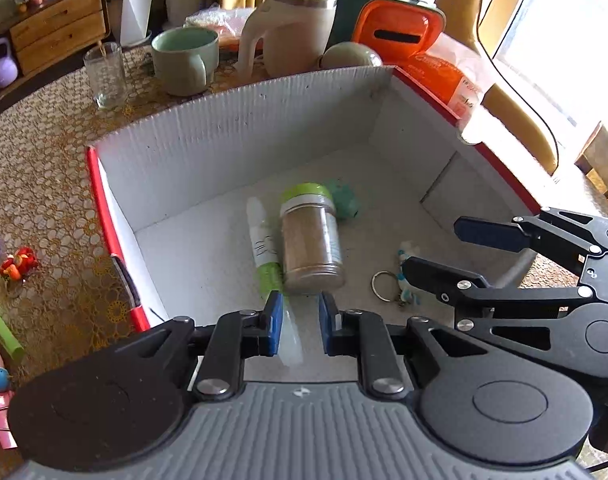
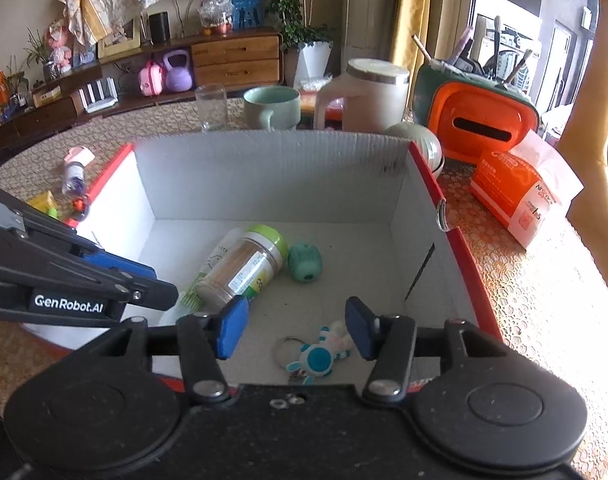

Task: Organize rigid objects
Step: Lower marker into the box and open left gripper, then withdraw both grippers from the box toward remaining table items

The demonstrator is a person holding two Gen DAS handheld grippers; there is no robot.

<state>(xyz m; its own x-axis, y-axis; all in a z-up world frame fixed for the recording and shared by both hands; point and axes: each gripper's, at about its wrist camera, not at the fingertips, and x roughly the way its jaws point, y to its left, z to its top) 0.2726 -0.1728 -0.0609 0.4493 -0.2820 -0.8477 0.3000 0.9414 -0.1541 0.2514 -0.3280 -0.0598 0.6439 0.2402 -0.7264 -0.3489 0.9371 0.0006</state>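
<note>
Dropping stuff into the white box (image 2: pixel 263 172)

Left gripper (image 1: pixel 299 328) is clamped on a clear tube (image 1: pixel 291 340); right gripper (image 2: pixel 295 330) hangs apart above the keychain (image 2: pixel 320 354) (already inside). Lower the tube low before releasing, clear of the jar (image 1: pixel 310 240).

The clear item (image 1: pixel 289 340) between the left gripper's (image 1: pixel 299 326) pads is too translucent to identify. The jar (image 2: pixel 243 270) hides most of the white bottle (image 2: pixel 213 262).
</note>
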